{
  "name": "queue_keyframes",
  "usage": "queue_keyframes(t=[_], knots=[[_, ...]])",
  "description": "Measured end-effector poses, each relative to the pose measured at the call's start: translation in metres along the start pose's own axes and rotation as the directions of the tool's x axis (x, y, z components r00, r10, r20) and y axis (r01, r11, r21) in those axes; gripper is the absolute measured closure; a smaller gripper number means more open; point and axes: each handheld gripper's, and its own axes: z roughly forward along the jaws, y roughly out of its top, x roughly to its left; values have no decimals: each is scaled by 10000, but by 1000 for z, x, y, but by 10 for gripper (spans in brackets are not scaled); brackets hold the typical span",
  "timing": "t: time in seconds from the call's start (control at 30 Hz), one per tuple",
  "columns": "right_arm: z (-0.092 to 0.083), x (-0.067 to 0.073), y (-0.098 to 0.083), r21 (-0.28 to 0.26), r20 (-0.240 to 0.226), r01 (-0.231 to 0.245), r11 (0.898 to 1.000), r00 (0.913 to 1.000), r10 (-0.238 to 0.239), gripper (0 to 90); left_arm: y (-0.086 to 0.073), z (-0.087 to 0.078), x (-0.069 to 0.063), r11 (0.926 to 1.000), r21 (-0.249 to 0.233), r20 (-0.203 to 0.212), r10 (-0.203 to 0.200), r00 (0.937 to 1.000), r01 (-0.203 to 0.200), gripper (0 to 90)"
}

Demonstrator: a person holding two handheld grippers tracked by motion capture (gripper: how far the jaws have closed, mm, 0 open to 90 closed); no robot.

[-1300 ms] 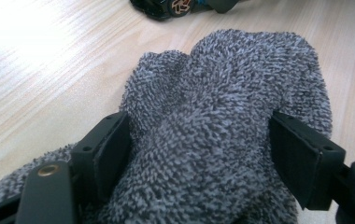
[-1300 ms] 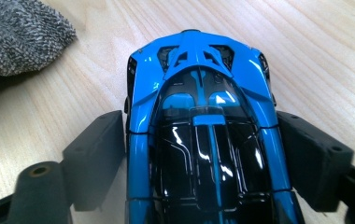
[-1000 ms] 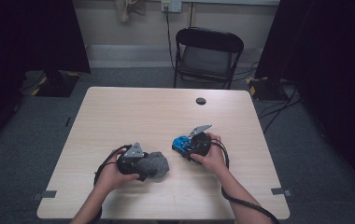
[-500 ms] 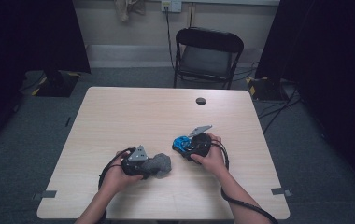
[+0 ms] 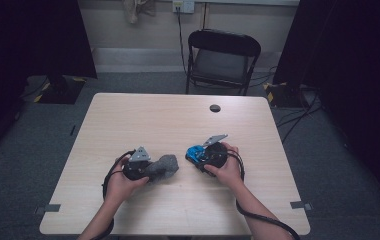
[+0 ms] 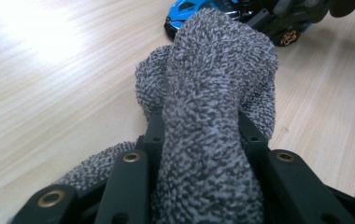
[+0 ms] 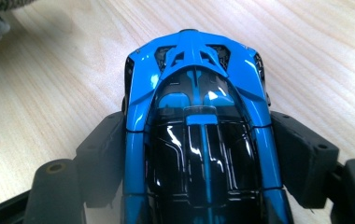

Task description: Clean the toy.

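Note:
A grey fuzzy cloth [image 5: 166, 164] lies bunched on the wooden table [image 5: 178, 120] at the front left. My left gripper [image 5: 154, 169] is shut on it. Its jaws have just been closing, and in the left gripper view the cloth [image 6: 217, 60] is squeezed between the black fingers [image 6: 154, 135]. To the right, a blue and black toy car [image 5: 195, 152] sits on the table with my right gripper [image 5: 201, 155] shut on its sides. In the right gripper view the car [image 7: 196, 74] fills the space between the pads [image 7: 297, 140], nose pointing away.
A small black round disc [image 5: 215, 108] lies at the table's far right. A black folding chair [image 5: 223, 60] stands beyond the far edge. Cables trail from both grippers over the front edge. The car [image 6: 189, 9] sits just past the cloth.
The left gripper's jaws have closed in on the grey cloth, which is now pinched and bunched up between them. The right gripper and the car have stayed put.

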Motion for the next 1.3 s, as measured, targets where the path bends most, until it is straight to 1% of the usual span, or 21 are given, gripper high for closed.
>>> queue_keyframes(t=[0.07, 0.1, 0.13, 0.23, 0.3, 0.43, 0.47, 0.53, 0.57, 0.6, 0.73, 0.77, 0.87, 0.9, 0.97, 1.0, 1.03, 1.07, 1.23, 1.27, 1.3], knots=[[-1, -1, -1, -33, -57, -23, 10000, 10000, 22, 260, 1, -2, 1, 9999, -98, 15, -81, 10000, 81, 644], [-3, -4, -2, -94, -170, -192, 9998, 9997, 190, 260, 2, -3, 1, 9998, -146, 5, -111, 9999, 111, 644], [-6, -5, -3, -137, -303, -162, 9998, 9994, 158, 261, 4, -4, 2, 9997, -216, -115, -89, 9999, 86, 643], [-10, -5, -4, -188, -336, -51, 9998, 9994, 45, 263, 6, -5, 3, 9995, -312, -182, -94, 9998, 89, 644], [-14, -5, -4, -265, -387, -23, 9996, 9993, 12, 270, 12, -7, 4, 9990, -416, -336, -160, 9993, 146, 644], [-22, -3, -5, -281, -467, 139, 9995, 9988, -152, 271, 19, -7, 5, 9982, -559, -324, -218, 9992, 200, 643], [-22, -3, -7, -326, -455, 104, 9994, 9989, -119, 271, 23, -5, 4, 9983, -579, -319, -103, 9994, 84, 642], [-22, -4, -8, -353, -486, 48, 9994, 9988, -66, 270, 25, -4, 3, 9980, -625, -322, -98, 9994, 78, 642], [-19, -4, -11, -11, -445, 205, 9998, 9988, -205, 268, 26, -3, 2, 9985, -555, -302, -56, 9995, 39, 641], [-17, -5, -11, 78, -571, 196, 9998, 9982, -191, 268, 26, -2, 2, 9984, -558, -309, -43, 9995, 25, 641], [-17, -5, -13, 28, -616, 234, 9997, 9978, -232, 265, 24, 0, 1, 9987, -515, -247, -53, 9997, 40, 639], [-16, -5, -13, 118, -612, 305, 9995, 9977, -297, 261, 23, 1, 1, 9989, -461, -213, -88, 9997, 78, 638], [-17, -6, -16, -5, -692, 547, 9985, 9961, -546, 258, 20, 2, 2, 9992, -396, -213, -94, 9997, 86, 637], [-18, -8, -17, 106, -896, 883, 9960, 9922, -870, 202, 19, 3, 1, 9995, -311, -214, -42, 9998, 36, 636], [-19, -9, -17, 202, -1070, 1034, 9944, 9891, -1007, 188, 19, 3, 1, 9995, -304, -228, 4, 9997, -11, 635], [-20, -10, -18, 405, -1150, 1186, 9921, 9869, -1133, 188, 19, 3, 0, 9994, -351, -214, -13, 9998, 6, 633], [-20, -10, -18, 405, -1150, 1186, 9921, 9869, -1133, 188, 19, 3, 0, 9994, -351, -214, -13, 9998, 6, 633], [-21, -10, -21, 744, -1059, 1437, 9868, 9851, -1354, 142, 19, 2, 0, 9994, -358, -229, -3, 9997, -5, 632], [-24, -11, -27, 424, -956, 1087, 9932, 9899, -1042, 192, 19, 3, 0, 9992, -407, -243, -23, 9997, 13, 630], [-25, -11, -27, 307, -945, 1012, 9944, 9907, -979, 256, 19, 4, 0, 9991, -417, -245, -60, 9997, 49, 631], [-25, -11, -27, 307, -945, 1012, 9944, 9907, -979, 256, 19, 4, 0, 9991, -417, -245, -60, 9997, 49, 630]])
